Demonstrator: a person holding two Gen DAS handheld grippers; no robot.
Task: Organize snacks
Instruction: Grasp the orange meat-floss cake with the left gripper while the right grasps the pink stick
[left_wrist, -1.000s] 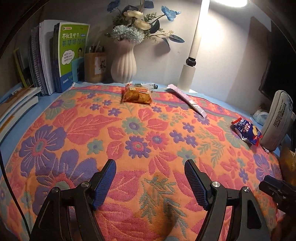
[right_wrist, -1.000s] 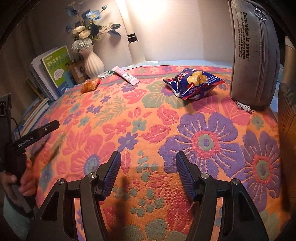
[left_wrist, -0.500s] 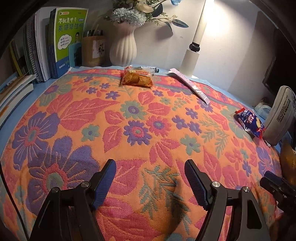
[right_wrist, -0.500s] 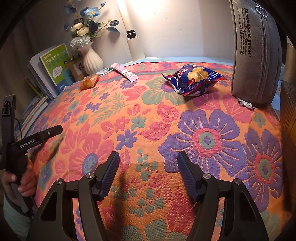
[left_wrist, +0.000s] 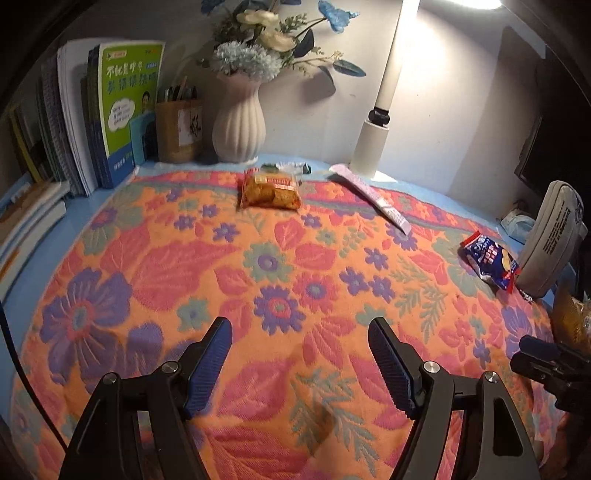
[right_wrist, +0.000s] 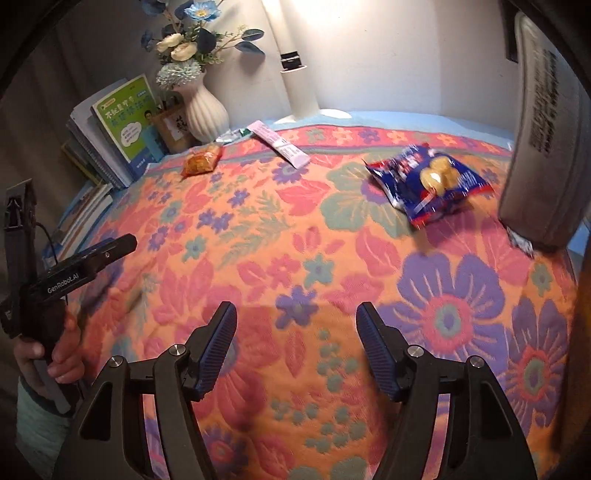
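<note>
Snacks lie scattered on the floral cloth (left_wrist: 155, 266), none gathered yet: blue packet (right_wrist: 428, 181) beside the grey pencil case (right_wrist: 546, 147), orange packet (left_wrist: 269, 188) and pink stick sachet (left_wrist: 373, 197) near the vase. My left tongs (left_wrist: 299, 347) stand spread and empty; my right tongs (right_wrist: 297, 330), just opening wider, hold nothing. Only the right view shows my hand (right_wrist: 55, 354) gripping the left tool.

Woven matt floral cloth (left_wrist: 155, 258), glossy plastic snack packets (right_wrist: 428, 181), ribbed ceramic vase (left_wrist: 239, 129)

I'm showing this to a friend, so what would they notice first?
The loud floral cloth that covers the whole desk. Then the lit white vase of flowers at the back wall, and the blue snack bag lying by the grey pouch on the right.
</note>
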